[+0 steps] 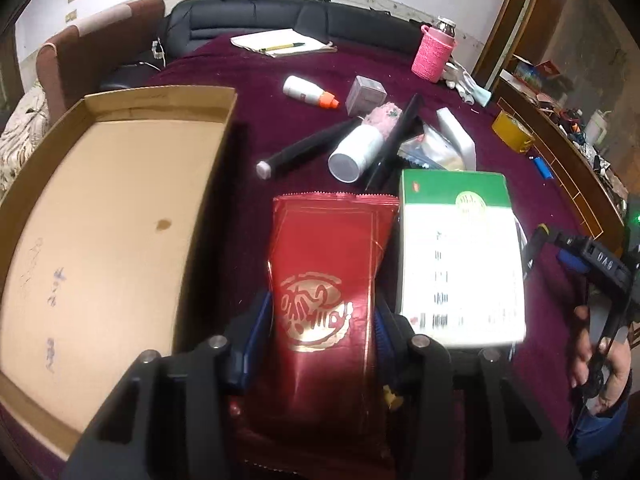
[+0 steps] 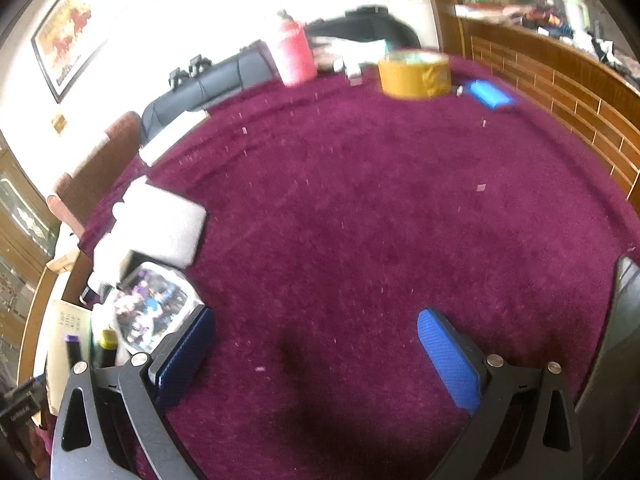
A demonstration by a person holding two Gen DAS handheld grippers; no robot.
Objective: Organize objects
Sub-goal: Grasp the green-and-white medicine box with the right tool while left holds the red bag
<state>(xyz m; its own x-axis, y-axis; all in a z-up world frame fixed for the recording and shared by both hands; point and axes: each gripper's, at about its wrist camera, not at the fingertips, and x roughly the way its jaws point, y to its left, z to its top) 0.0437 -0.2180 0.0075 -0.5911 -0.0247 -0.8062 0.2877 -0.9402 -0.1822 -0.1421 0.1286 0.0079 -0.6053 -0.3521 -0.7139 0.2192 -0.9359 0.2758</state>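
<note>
My left gripper (image 1: 320, 320) is shut on a red foil packet (image 1: 328, 300) with a gold seal, held just right of a shallow cardboard box (image 1: 100, 220). A green-and-white carton (image 1: 460, 252) lies beside the packet on the right. Beyond them lie a white can (image 1: 354, 152), a black tube (image 1: 308, 148), a white bottle with an orange cap (image 1: 308, 90) and a small grey box (image 1: 366, 94). My right gripper (image 2: 316, 344) stands open over bare purple cloth (image 2: 360, 208), nothing between its blue pads (image 2: 448, 360). The right gripper also shows at the left wrist view's right edge (image 1: 580, 260), held by a hand.
A pink-sleeved bottle (image 2: 294, 54), a yellow tape roll (image 2: 414, 74) and a blue lighter (image 2: 490, 94) sit at the far side. A white pouch (image 2: 160, 224) and a printed packet (image 2: 152, 308) lie left of the right gripper. A notepad with pen (image 1: 280, 42) lies far back; a wooden rail (image 2: 560, 92) borders the right.
</note>
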